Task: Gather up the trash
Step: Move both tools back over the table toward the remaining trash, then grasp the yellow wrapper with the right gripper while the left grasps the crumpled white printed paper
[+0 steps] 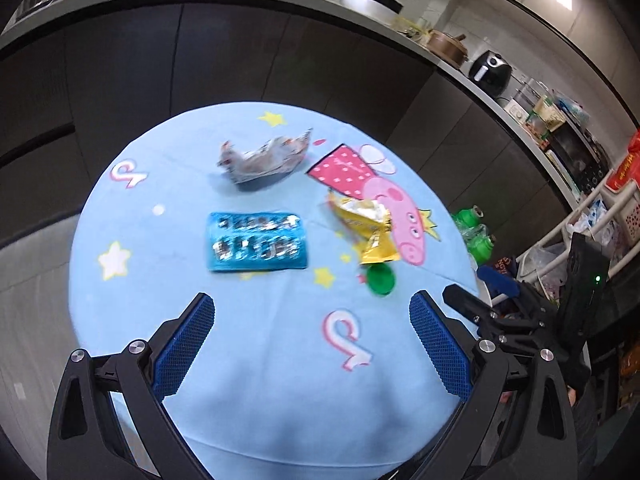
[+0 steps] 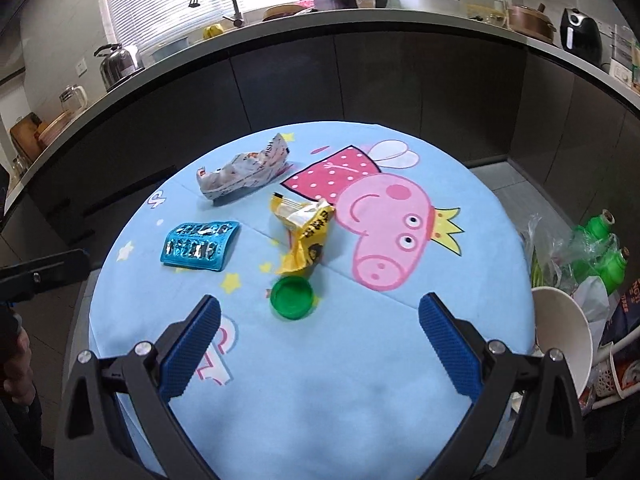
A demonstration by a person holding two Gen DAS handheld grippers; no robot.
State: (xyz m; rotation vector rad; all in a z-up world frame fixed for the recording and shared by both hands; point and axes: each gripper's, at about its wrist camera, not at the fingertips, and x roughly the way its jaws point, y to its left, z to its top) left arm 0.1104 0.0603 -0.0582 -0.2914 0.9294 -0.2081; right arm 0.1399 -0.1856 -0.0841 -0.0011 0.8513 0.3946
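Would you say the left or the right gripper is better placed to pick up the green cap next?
Right, probably. The green cap lies just ahead of the open right gripper; from the open left gripper it sits off to the right.

Green cap (image 2: 291,297), yellow wrapper (image 2: 306,236)

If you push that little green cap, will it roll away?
Probably it slides. The green cap lies flat, open side up, on the soft cloth, so rolling looks unlikely. It seems light, and may bump the yellow wrapper touching it.

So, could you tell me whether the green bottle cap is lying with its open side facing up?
Yes, the green bottle cap shows its hollow inside and raised rim in the right wrist view, lying just below the yellow wrapper.
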